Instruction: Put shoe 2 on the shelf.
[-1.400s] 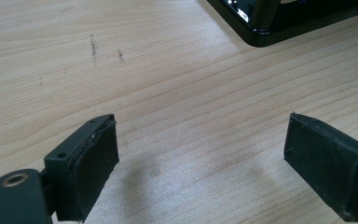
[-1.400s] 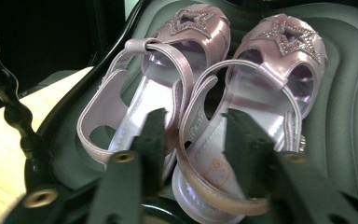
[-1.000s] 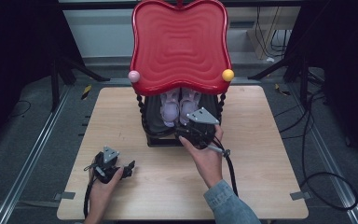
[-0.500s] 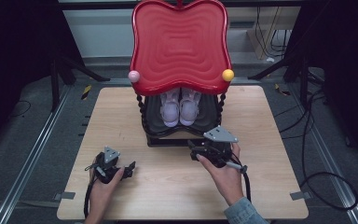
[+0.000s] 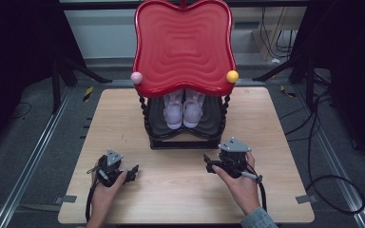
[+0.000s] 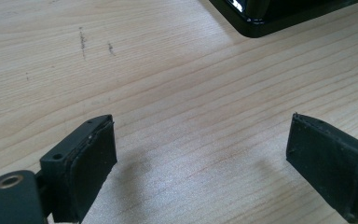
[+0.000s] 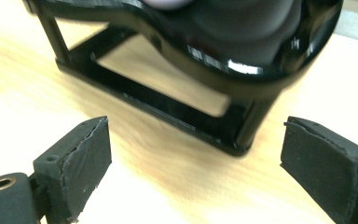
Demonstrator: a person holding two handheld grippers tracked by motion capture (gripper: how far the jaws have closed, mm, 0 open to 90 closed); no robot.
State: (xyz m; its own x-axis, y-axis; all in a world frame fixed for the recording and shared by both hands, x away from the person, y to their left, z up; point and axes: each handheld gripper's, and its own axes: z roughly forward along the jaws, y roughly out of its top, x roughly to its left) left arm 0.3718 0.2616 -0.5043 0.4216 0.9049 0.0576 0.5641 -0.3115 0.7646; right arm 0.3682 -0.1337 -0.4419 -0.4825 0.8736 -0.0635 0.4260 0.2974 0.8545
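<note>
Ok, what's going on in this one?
A person sits at a wooden table with a gripper in each hand. A pair of white shoes stands on the lower shelf of a black rack under a red tray top. The right gripper has pulled back from the shoes, its jaws just having opened, nothing between them. The left gripper rests open and empty on the table.

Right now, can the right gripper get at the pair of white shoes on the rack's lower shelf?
Probably yes: the right gripper is open and empty, and the shoes face the rack's open front.
</note>
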